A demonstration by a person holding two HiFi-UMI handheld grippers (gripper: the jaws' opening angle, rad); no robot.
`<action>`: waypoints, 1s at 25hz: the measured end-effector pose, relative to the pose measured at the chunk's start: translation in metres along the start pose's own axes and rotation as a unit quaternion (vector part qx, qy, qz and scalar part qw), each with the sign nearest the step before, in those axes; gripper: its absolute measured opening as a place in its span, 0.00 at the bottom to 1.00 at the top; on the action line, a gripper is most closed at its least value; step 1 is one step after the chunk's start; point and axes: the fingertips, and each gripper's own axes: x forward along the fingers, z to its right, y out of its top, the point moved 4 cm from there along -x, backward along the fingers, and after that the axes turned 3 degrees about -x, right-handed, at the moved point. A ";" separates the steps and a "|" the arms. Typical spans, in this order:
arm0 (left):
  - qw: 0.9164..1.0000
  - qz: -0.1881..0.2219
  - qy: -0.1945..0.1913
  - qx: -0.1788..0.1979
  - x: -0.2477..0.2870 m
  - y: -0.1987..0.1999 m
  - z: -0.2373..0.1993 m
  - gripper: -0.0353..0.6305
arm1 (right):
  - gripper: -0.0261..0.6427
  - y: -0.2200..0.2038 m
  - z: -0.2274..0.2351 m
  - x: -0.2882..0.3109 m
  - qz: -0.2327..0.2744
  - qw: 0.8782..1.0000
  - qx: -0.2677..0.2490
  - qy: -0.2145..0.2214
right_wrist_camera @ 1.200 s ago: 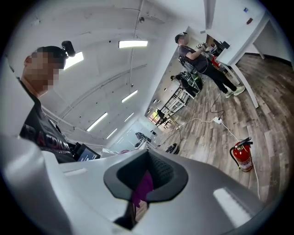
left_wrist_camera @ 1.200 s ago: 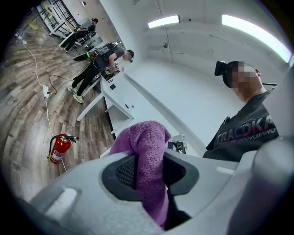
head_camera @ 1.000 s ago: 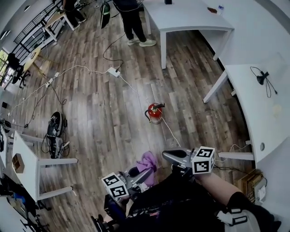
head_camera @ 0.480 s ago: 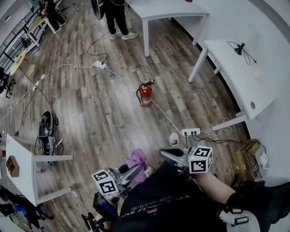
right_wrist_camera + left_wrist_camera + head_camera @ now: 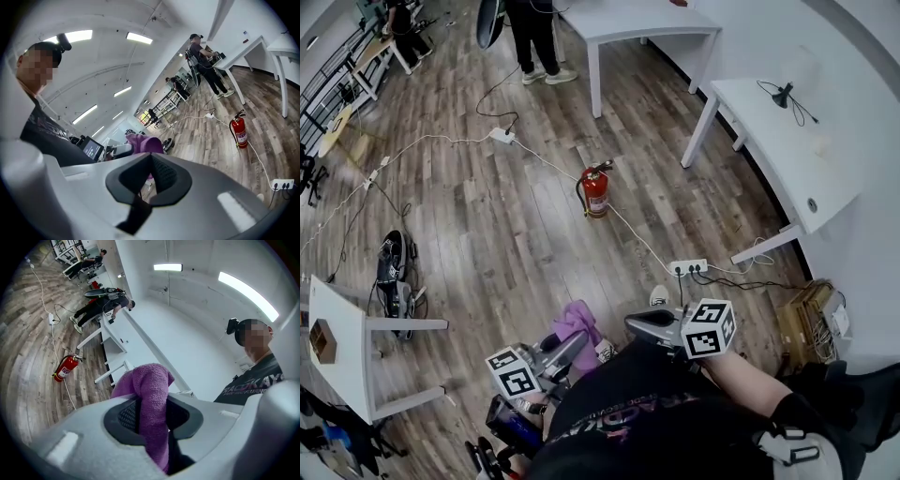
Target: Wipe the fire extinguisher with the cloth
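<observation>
A: What does the left hand-held gripper (image 5: 151,420) have?
B: Its own view shows the jaws clamped on the purple cloth (image 5: 151,390).
A: And the right hand-held gripper (image 5: 151,177)?
B: Jaws together, nothing between them.
A: The fire extinguisher (image 5: 595,193)?
B: The head view shows it upright on the wood floor (image 5: 487,234), well apart from both.

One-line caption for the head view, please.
A purple cloth clamped in the left gripper, right gripper shut and empty, fire extinguisher upright on the wood floor ahead.
</observation>
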 end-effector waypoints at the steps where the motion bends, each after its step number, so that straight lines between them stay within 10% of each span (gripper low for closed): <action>1: 1.000 0.004 0.000 0.001 0.000 0.001 0.001 0.19 | 0.04 0.000 -0.001 -0.002 -0.005 1.000 -0.002 0.001; 25: 1.000 0.007 -0.001 -0.003 -0.006 -0.008 0.007 0.19 | 0.04 -0.017 -0.016 -0.019 -0.002 1.000 -0.003 -0.009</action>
